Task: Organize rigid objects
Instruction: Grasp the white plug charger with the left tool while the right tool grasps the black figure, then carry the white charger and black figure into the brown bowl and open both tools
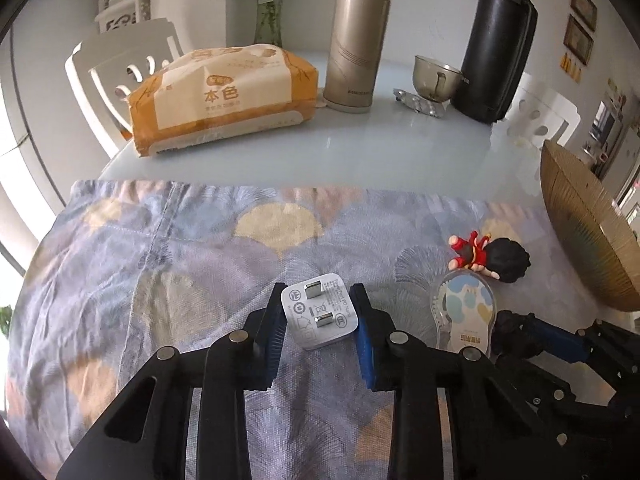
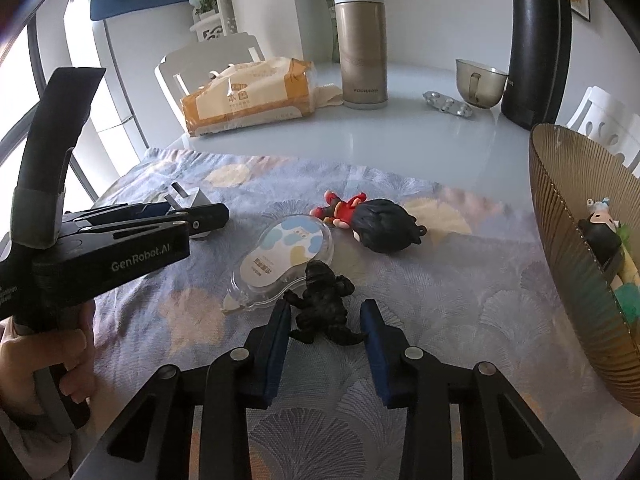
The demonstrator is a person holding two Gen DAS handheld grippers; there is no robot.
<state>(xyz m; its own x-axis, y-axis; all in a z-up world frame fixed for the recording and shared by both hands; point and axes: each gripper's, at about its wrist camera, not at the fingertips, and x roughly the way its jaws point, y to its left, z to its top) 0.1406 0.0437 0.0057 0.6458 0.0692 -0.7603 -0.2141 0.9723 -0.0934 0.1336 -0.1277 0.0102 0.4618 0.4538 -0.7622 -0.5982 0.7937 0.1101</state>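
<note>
Left hand-held gripper (image 1: pixel 318 314): blue pads clamped on the sides of a white plug-in charger (image 1: pixel 319 311), prongs facing up, charger resting on the patterned cloth (image 1: pixel 160 264); right hand-held gripper (image 2: pixel 325 316): jaws narrowed onto a small dark dinosaur figurine (image 2: pixel 325 306), pads pressing its flanks, figurine on the cloth; correction-tape dispenser (image 2: pixel 286 262) just beside the dinosaur, touching it at the upper edge; red-clothed, black-haired doll figure (image 2: pixel 370 222) lying flat beyond the dispenser; ribbed amber bowl (image 2: pixel 560 240) at far right, already containing several small toys (image 2: pixel 600 228); tissue pack (image 1: pixel 224 100), gold flask (image 1: pixel 356 44), black flask (image 1: pixel 496 48), glass cup (image 1: pixel 436 78) standing well apart on the bare tabletop (image 1: pixel 360 148).
</note>
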